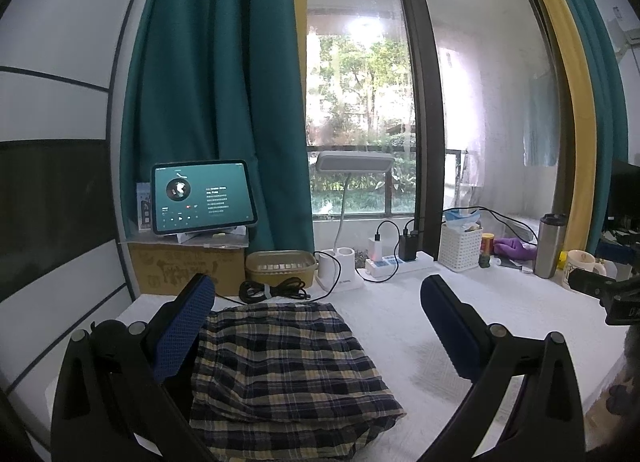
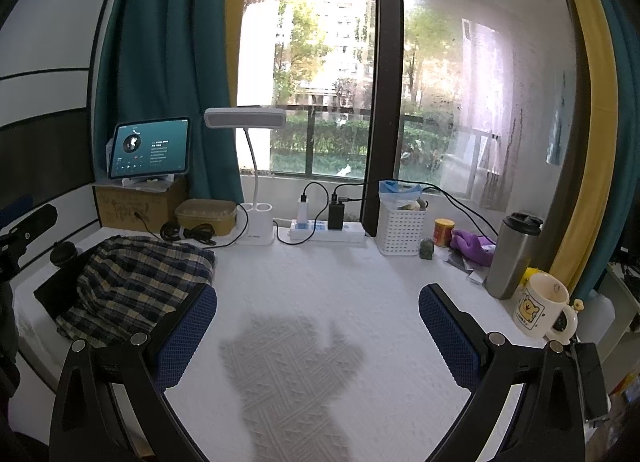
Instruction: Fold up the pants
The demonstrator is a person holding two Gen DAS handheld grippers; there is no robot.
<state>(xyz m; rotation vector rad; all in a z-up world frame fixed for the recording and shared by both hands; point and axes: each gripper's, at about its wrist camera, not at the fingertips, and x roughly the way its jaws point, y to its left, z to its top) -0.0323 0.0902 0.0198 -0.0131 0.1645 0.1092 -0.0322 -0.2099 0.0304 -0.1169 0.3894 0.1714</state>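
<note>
basically pants [image 1: 288,366] sit folded at tabletop [image 2: 320,294] left edge; left gripper [image 1: 316,326] and right gripper [image 2: 318,332] both released, hovering clear, fold looks done.

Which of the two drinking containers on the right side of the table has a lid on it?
The tall steel tumbler, capped with a black lid. The white cartoon-bear mug in front of it is open-topped.

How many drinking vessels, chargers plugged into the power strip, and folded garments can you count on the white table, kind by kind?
Drinking vessels: 2 (tall steel travel tumbler, cream cartoon-bear mug)
Plugged-in chargers: 2 (white charger, black charger)
Folded garments: 1 (navy and cream plaid pants)
Total: 5
</note>
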